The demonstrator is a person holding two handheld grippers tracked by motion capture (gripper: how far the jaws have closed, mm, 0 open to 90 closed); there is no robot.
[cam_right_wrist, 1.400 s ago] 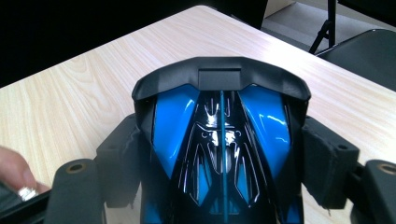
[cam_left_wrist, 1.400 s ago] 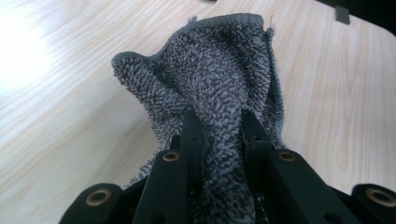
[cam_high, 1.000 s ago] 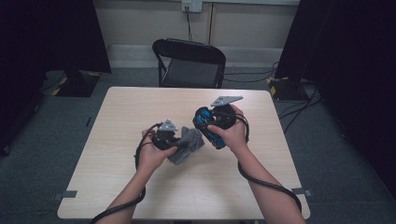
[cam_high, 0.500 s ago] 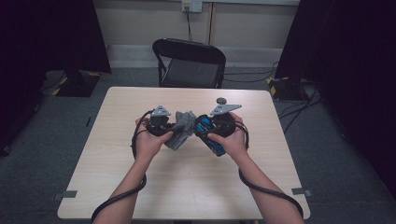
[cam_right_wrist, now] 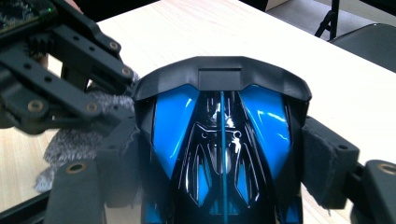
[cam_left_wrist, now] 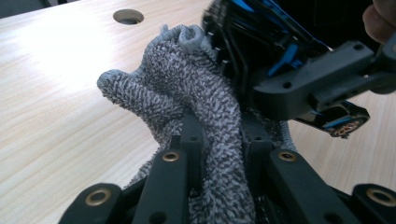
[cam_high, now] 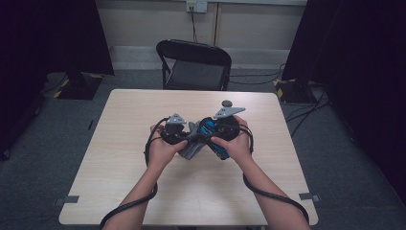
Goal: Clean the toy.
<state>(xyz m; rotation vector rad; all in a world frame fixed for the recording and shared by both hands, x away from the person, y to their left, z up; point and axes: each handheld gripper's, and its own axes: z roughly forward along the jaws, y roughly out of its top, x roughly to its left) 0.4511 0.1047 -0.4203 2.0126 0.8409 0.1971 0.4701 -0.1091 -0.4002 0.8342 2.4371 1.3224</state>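
Left gripper [cam_left_wrist: 219, 154] pinched the grey knitted cloth [cam_left_wrist: 187, 93] against, apparently touching, the blue-and-black toy car [cam_right_wrist: 222, 149], itself clamped by the right gripper [cam_right_wrist: 224, 172].

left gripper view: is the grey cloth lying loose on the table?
No, the left gripper has its jaws clamped on the grey cloth, holding it against the blue toy car.

No readable text, labels, brands or numbers on anything in view.

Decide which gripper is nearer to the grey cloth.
Left. The left gripper is clamped on the grey cloth; the right gripper holds the blue toy car beside it.
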